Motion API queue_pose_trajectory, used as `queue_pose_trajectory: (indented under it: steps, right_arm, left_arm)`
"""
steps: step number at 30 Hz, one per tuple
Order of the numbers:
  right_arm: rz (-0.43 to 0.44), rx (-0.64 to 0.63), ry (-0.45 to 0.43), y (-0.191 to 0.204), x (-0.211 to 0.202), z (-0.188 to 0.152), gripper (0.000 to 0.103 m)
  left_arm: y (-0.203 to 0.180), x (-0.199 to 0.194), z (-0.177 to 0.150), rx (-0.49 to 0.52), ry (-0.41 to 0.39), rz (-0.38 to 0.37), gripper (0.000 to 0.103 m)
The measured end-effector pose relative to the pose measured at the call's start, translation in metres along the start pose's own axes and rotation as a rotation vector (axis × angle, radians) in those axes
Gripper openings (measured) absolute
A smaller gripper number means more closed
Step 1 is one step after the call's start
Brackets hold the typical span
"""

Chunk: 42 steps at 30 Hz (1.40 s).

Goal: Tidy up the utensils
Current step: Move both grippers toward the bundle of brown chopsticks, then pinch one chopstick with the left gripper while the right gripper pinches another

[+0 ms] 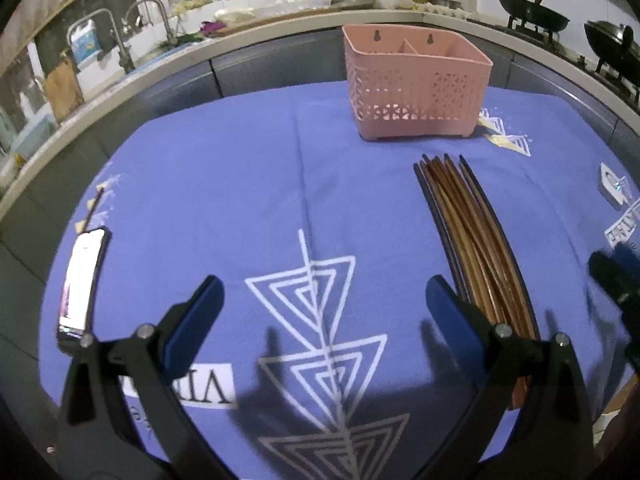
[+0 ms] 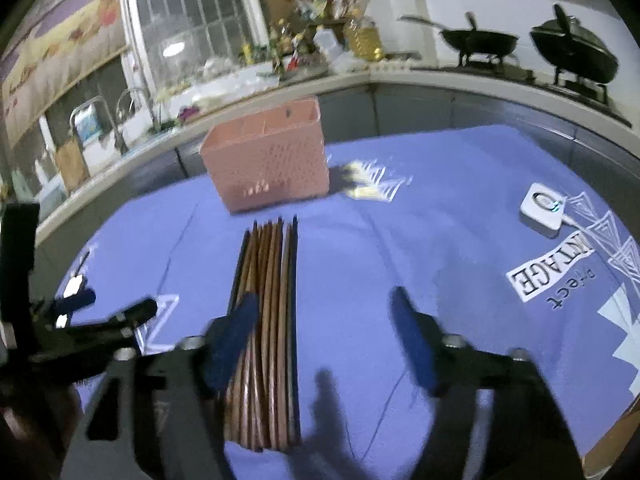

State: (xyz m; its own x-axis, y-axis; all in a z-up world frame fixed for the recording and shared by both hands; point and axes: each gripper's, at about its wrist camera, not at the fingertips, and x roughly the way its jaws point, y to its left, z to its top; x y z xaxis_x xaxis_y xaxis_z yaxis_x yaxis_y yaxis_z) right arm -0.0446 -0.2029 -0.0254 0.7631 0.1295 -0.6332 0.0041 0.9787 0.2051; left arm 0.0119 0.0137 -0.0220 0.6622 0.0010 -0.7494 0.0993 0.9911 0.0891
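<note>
A bundle of several brown and black chopsticks (image 1: 476,240) lies flat on the blue tablecloth (image 1: 240,184), tips toward a pink perforated utensil basket (image 1: 416,88) with divided compartments. My left gripper (image 1: 324,304) is open and empty above the cloth, left of the chopsticks; its right finger (image 1: 452,312) sits beside them. In the right wrist view the chopsticks (image 2: 272,312) run under my open, empty right gripper (image 2: 324,332), whose left finger (image 2: 232,340) overlaps the bundle. The basket (image 2: 268,164) stands beyond. The left gripper (image 2: 76,320) shows at the left edge.
A phone (image 1: 82,284) lies at the cloth's left edge. A small white device (image 2: 544,208) with a cable lies at the right. A kitchen counter with sink, bottles and woks (image 2: 476,40) curves behind the table.
</note>
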Motion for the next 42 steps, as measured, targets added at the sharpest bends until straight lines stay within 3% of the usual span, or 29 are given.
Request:
queue_pose_trajectory:
  steps: [3, 5, 10, 15, 21, 33, 42]
  right_arm:
    - [-0.003, -0.034, 0.057, 0.002, 0.012, -0.009, 0.034]
    - [0.001, -0.062, 0.088, 0.006, 0.018, -0.014, 0.030]
    - [0.026, -0.113, 0.142, 0.013, 0.029, -0.025, 0.028]
    - [0.001, -0.174, 0.158, 0.019, 0.032, -0.031, 0.028]
    - [0.011, -0.178, 0.165, 0.018, 0.034, -0.027, 0.028]
    - [0.013, -0.155, 0.163, 0.018, 0.035, -0.026, 0.028]
    - [0.009, -0.177, 0.167, 0.022, 0.040, -0.028, 0.028]
  left_arm:
    - [-0.002, 0.006, 0.000, 0.000, 0.024, -0.082, 0.083]
    - [-0.007, 0.011, 0.000, 0.009, 0.043, -0.120, 0.077]
    - [-0.029, 0.022, 0.000, 0.057, 0.086, -0.205, 0.061]
    - [-0.047, 0.035, -0.002, 0.107, 0.109, -0.192, 0.052]
    - [-0.052, 0.042, -0.005, 0.128, 0.122, -0.154, 0.051]
    - [-0.051, 0.043, -0.003, 0.115, 0.127, -0.150, 0.051]
    - [-0.049, 0.034, 0.001, 0.099, 0.135, -0.223, 0.051]
